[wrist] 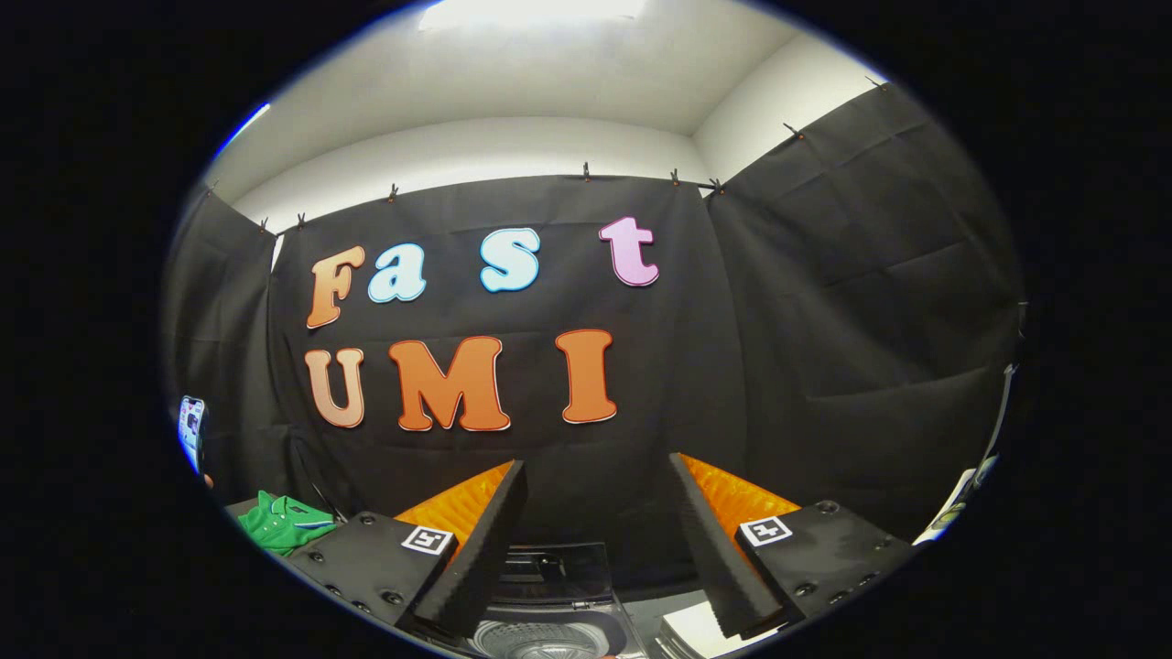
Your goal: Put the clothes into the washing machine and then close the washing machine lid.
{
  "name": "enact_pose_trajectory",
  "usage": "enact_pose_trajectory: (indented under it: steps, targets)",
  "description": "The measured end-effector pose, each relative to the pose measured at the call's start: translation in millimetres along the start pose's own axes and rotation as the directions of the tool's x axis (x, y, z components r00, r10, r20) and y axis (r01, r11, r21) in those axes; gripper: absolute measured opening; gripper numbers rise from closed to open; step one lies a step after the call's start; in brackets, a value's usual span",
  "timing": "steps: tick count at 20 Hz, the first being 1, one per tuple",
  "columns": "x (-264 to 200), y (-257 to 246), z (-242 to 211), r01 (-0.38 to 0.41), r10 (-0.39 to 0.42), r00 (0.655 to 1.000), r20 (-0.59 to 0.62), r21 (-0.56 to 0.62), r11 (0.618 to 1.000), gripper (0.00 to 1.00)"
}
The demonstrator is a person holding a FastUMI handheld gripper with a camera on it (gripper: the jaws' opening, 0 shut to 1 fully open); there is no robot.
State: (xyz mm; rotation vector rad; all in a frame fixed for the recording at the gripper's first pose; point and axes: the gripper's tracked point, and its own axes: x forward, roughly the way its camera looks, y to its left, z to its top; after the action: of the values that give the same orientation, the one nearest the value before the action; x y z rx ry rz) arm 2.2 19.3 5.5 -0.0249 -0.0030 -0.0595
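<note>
My gripper (597, 476) is open, fingers spread wide with nothing between them, raised above the table and facing the booth's back wall. Below and between the fingers sits the washing machine (549, 631); its transparent lid (554, 560) stands up at the back and the round drum opening shows beneath. A green shirt (282, 523) with a collar lies to the left, beyond the left finger.
A phone on a stand (191, 430) is at the far left by the black cloth wall. A white flat object (700, 631) lies right of the machine. Some printed items (952, 508) sit at the far right.
</note>
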Motion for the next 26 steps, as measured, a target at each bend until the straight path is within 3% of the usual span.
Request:
enact_pose_trajectory:
  steps: [7,16,20,26]
  targets:
    - [-3.8,77.8,-5.5,-0.067,0.066,0.998,-0.009,-0.018,0.998,0.98]
    - [-6.4,223.3,-20.4,-0.233,0.234,0.972,-0.023,0.011,0.972,0.98]
    - [-15.7,293.6,-34.2,-0.317,0.318,0.947,-0.043,0.026,0.948,0.98]
    - [-33.4,405.2,-64.5,-0.453,0.461,0.882,-0.095,0.097,0.886,0.98]
